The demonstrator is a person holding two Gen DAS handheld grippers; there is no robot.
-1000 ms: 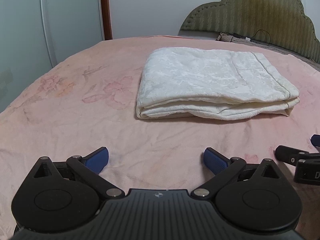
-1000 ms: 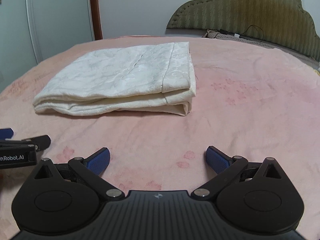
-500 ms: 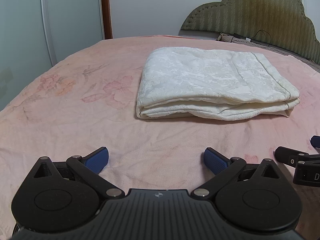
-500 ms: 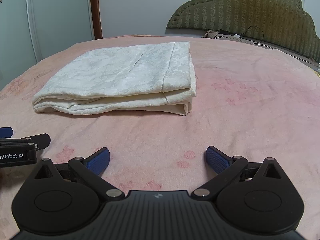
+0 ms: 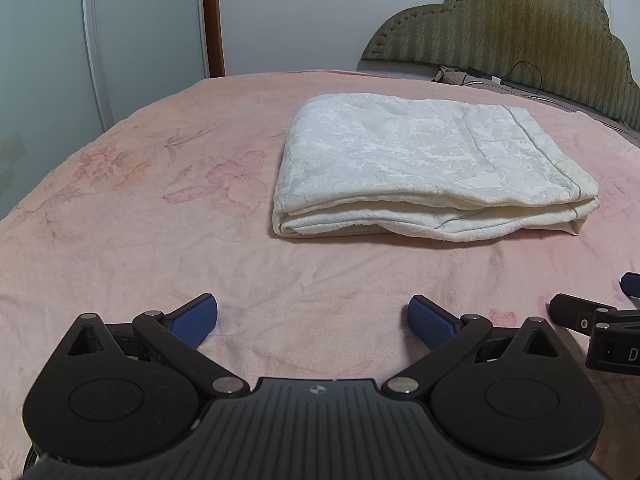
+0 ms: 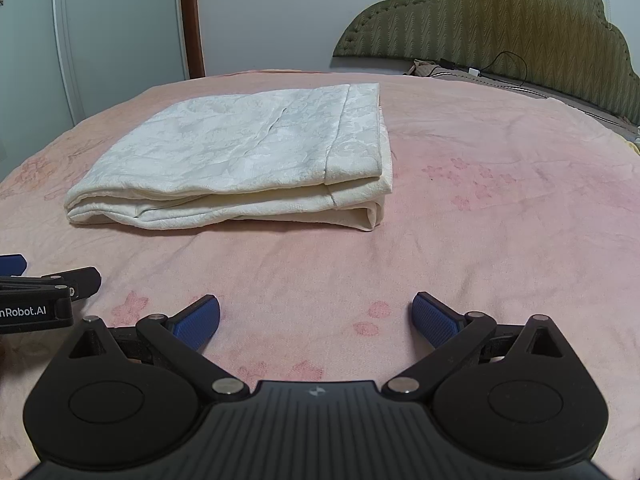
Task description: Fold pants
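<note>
**On the bed: pants folded, grippers clear**

Mid-bedspread (image 5: 120,240), the white pants (image 5: 424,176) sit stacked. Nearer than the pants, left gripper (image 5: 313,318) and right gripper (image 6: 316,318) hover spread, empty. Risk: a careless pad snags the loose near layers, undoing everything.

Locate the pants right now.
The folded pants lie on the pink bedspread, ahead of both open grippers: right of centre in the left view, left of centre in the right.
</note>
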